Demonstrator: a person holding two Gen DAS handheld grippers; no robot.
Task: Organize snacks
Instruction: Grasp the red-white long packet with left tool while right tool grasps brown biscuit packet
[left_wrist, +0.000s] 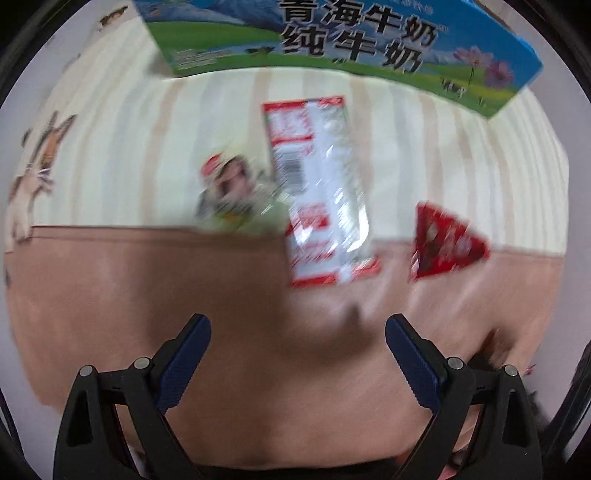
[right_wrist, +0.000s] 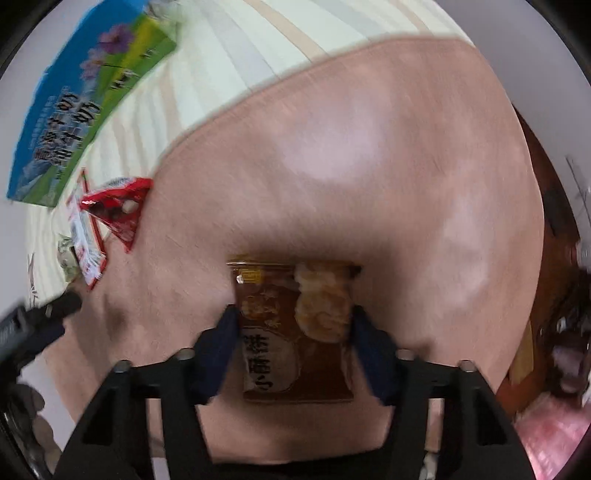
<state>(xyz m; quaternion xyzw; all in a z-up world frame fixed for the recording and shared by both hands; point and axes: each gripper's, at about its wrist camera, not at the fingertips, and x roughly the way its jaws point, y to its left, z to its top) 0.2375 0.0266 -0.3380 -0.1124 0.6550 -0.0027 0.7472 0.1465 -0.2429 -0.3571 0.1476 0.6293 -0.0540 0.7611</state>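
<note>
My right gripper (right_wrist: 293, 317) is shut on a brown snack packet (right_wrist: 295, 332) with a picture of pale crackers, held above the pink cloth (right_wrist: 369, 147). My left gripper (left_wrist: 297, 328) is open and empty over the pink cloth (left_wrist: 147, 295). Ahead of it lie a red-and-white packet (left_wrist: 321, 192), a pale green packet (left_wrist: 236, 192) to its left and a red triangular packet (left_wrist: 447, 240) to its right. The red triangular packet (right_wrist: 118, 206) and the red-and-white packet (right_wrist: 83, 236) also show at the left of the right wrist view. The picture is blurred.
A blue-and-green milk carton box (left_wrist: 332, 48) stands at the far side on the striped cream cloth (left_wrist: 129, 147); it also shows in the right wrist view (right_wrist: 81, 107). The left gripper's body (right_wrist: 33, 325) is at the left edge there. Dark furniture (right_wrist: 554, 258) is on the right.
</note>
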